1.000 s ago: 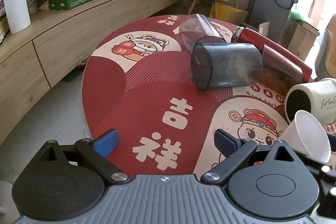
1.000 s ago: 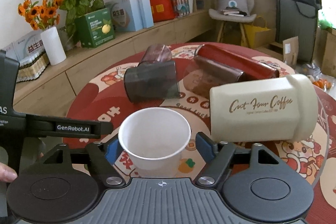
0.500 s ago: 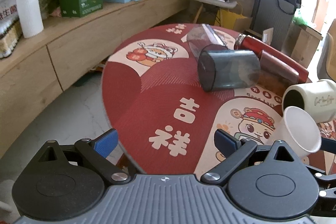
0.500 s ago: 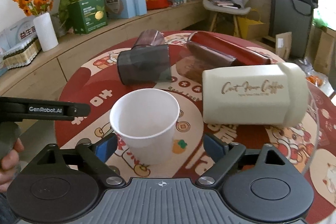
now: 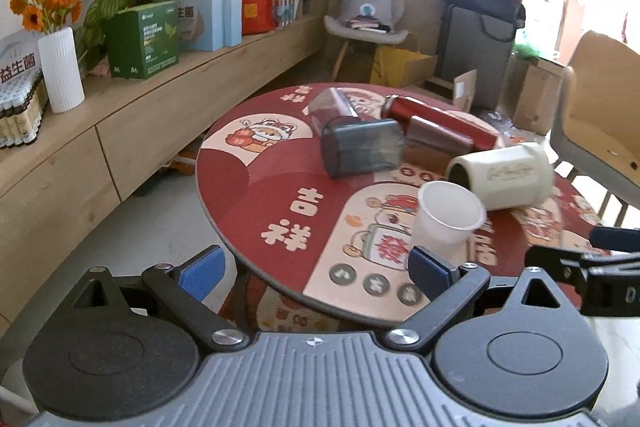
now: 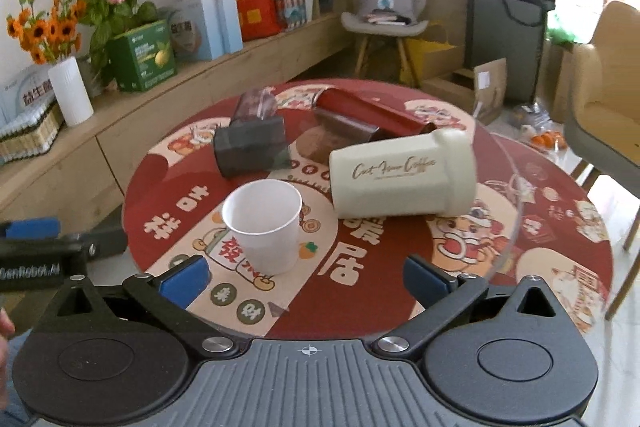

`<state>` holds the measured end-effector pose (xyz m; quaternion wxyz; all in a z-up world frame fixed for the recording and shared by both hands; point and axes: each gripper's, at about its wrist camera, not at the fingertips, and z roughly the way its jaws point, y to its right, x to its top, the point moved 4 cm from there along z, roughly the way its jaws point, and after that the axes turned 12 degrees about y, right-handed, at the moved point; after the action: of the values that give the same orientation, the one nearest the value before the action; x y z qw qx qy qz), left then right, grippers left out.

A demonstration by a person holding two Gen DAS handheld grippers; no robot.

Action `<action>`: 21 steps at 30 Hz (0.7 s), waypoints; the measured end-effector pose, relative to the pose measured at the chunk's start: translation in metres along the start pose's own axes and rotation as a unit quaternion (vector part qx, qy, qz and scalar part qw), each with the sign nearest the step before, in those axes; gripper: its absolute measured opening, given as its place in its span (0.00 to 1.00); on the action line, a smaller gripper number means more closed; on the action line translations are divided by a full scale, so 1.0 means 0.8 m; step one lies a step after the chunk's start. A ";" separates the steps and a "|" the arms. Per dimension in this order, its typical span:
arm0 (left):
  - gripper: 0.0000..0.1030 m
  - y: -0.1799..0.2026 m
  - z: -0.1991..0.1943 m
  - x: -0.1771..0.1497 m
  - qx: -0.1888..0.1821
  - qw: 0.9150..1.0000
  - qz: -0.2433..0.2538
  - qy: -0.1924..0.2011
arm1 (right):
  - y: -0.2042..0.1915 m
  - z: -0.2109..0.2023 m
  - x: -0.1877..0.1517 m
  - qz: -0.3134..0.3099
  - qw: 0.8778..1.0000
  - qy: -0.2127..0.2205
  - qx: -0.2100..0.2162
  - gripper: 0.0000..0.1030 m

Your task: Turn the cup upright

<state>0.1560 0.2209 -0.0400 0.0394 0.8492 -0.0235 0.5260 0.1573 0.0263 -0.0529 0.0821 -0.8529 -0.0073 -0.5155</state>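
A white paper cup [image 6: 264, 225] stands upright, mouth up, on the round red table [image 6: 560, 259]; it also shows in the left wrist view [image 5: 444, 223]. My right gripper [image 6: 304, 277] is open and empty, drawn back from the cup with both fingers apart from it. My left gripper [image 5: 316, 267] is open and empty, off the table's near-left edge. The right gripper's body [image 5: 592, 269] shows at the right of the left wrist view.
A cream coffee tumbler [image 6: 404, 177] lies on its side behind the cup. A smoky grey cup [image 6: 252, 151], a clear cup [image 6: 256, 103], a brown cup [image 6: 340, 139] and a red flask [image 6: 372, 115] lie further back. A wooden sideboard [image 5: 80, 155] stands left, a chair [image 6: 604, 99] right.
The right gripper opened and let go of the white cup, which now stands on the table. Both grippers pulled back and up from the table.
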 end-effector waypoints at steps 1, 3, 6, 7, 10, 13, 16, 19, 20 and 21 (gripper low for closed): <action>0.96 0.001 -0.008 0.001 -0.001 1.000 0.001 0.002 | 0.000 -0.009 0.000 0.003 1.000 0.002 -0.002 1.00; 0.96 0.003 -0.026 0.002 -0.004 1.000 0.003 0.008 | -0.002 -0.026 0.001 0.008 1.000 0.005 -0.004 1.00; 0.98 0.008 -0.050 0.006 -0.008 1.000 0.002 0.019 | -0.003 -0.052 -0.001 0.015 1.000 0.008 -0.008 1.00; 1.00 0.009 -0.057 0.007 -0.011 1.000 0.003 0.022 | -0.004 -0.061 -0.001 0.016 1.000 0.010 -0.010 1.00; 1.00 0.014 -0.081 0.007 -0.016 0.999 0.012 0.034 | -0.008 -0.088 -0.003 0.019 1.000 0.016 -0.015 1.00; 1.00 0.020 -0.099 0.006 -0.021 0.999 0.022 0.045 | -0.009 -0.115 -0.007 0.020 0.999 0.023 -0.017 1.00; 1.00 0.023 -0.115 0.004 -0.022 0.998 0.028 0.050 | -0.013 -0.138 -0.009 0.020 0.999 0.031 -0.020 1.00; 1.00 0.024 -0.129 0.001 -0.021 0.998 0.032 0.053 | -0.015 -0.158 -0.012 0.023 0.999 0.039 -0.021 1.00; 1.00 0.023 -0.133 -0.001 -0.019 0.998 0.033 0.053 | -0.015 -0.164 -0.013 0.023 0.999 0.041 -0.021 1.00; 1.00 0.023 -0.137 -0.002 -0.018 0.998 0.034 0.052 | -0.016 -0.171 -0.014 0.023 0.999 0.044 -0.021 1.00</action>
<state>0.0560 0.2125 0.0075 0.0374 0.8185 -0.0598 0.5702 0.0311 0.0198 0.0012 0.0767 -0.8308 0.0268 -0.5506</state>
